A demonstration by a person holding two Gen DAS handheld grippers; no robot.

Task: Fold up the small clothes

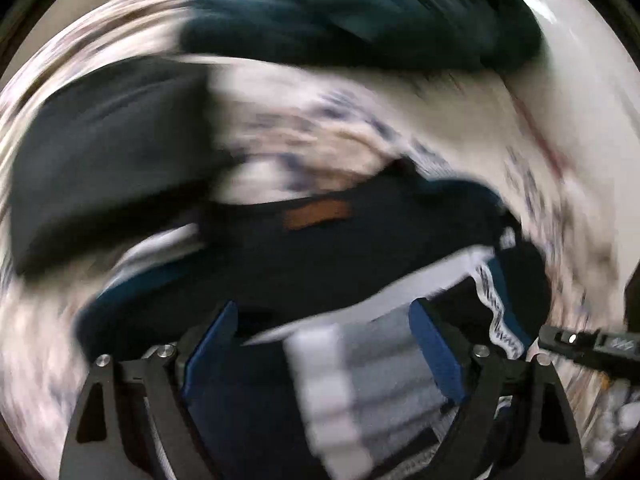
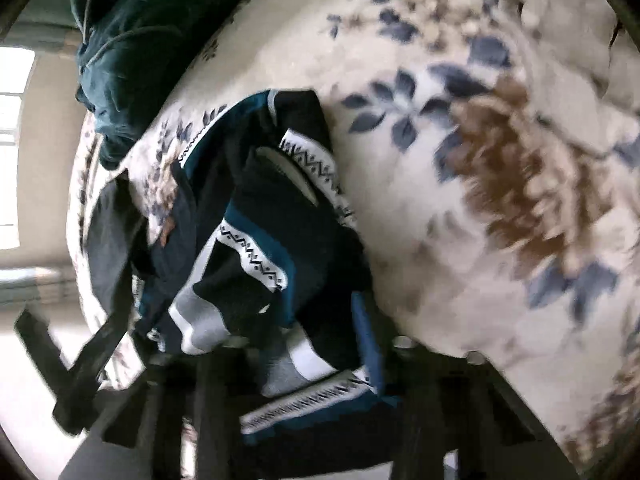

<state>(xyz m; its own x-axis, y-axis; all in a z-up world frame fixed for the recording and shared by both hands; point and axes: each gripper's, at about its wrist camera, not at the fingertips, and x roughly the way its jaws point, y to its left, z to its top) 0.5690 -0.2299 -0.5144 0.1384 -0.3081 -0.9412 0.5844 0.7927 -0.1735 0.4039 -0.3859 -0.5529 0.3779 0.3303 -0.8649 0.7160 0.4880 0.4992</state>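
Note:
A small dark navy garment [image 1: 320, 256] with teal, grey and white patterned bands hangs bunched between both grippers over a floral bed cover [image 2: 460, 160]. My left gripper [image 1: 324, 340] has blue pads; the grey-and-white striped cloth lies between its fingers, which stand well apart. My right gripper [image 2: 296, 344] has the same garment [image 2: 256, 232] bunched between its fingers, which are mostly hidden by the cloth. The left wrist view is badly blurred by motion.
A dark teal bundle of fabric [image 1: 360, 12] lies at the far side of the bed, also in the right wrist view [image 2: 132, 40]. A dark grey garment [image 1: 108, 160] lies to the left. The other gripper's black frame [image 2: 72, 368] shows at lower left.

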